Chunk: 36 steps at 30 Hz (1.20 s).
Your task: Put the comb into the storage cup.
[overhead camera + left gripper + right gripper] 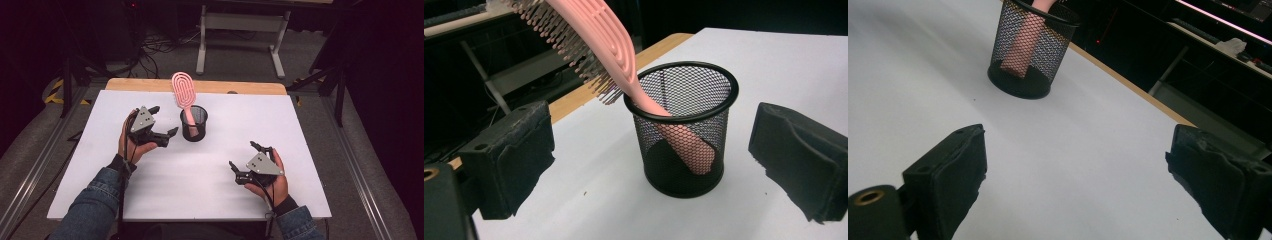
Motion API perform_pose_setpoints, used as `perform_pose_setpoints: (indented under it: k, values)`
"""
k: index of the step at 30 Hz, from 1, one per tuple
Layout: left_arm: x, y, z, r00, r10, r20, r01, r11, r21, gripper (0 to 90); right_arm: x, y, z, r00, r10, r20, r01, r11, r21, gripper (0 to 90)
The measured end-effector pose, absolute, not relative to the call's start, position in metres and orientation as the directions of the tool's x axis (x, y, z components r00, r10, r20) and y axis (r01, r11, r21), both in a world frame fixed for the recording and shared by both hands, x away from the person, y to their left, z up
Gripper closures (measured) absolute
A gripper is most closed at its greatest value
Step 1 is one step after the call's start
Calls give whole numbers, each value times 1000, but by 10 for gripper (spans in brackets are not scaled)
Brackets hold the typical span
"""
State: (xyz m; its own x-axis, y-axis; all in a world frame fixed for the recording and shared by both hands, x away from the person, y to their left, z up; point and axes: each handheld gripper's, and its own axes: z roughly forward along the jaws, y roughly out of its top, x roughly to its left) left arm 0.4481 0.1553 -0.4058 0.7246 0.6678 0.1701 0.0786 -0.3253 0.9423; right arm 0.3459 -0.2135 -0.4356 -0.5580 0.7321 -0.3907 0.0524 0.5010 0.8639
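Well short of the mesh cup [193, 123], right gripper [247, 161], jaws spread, holding nothing. Just beside the cup, left gripper [165, 121], jaws wide, flanking it. Inside, pink hairbrush [183, 95], handle down, leaning on the rim for support.

The hairbrush [589, 45] head is cut off at 11 o'clock in the left gripper view; mesh cup [1030, 50] rim is cropped at 12 o'clock in the right gripper view.

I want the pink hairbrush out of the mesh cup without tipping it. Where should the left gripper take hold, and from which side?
Probably the bare neck of the hairbrush just above the cup rim, below the bristles. It leans away toward the far edge, so come in from above with the open left gripper across the neck's narrow edges and lift along the lean.
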Motion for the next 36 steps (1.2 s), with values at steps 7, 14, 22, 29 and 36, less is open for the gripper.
perform_pose_setpoints:
  k: [7, 14, 22, 29, 36]
  values:
    - [439, 159, -406, 729, 662, 177, 63, -322, 944, 51, 346, -214, -434, -558, 733, -388, 49, 496, 867, 93]
    - [428, 152, -400, 740, 637, 214, 26, -344, 938, 49, 345, -216, -433, -558, 736, -384, 42, 487, 872, 93]
    - [420, 151, -397, 752, 625, 211, 13, -334, 943, 48, 345, -216, -432, -556, 737, -385, 37, 484, 874, 93]
    - [411, 149, -395, 761, 606, 234, -10, -349, 937, 48, 344, -216, -432, -554, 739, -383, 34, 480, 877, 93]
    - [403, 149, -391, 768, 591, 247, -30, -352, 935, 48, 344, -217, -431, -553, 742, -378, 31, 472, 881, 93]
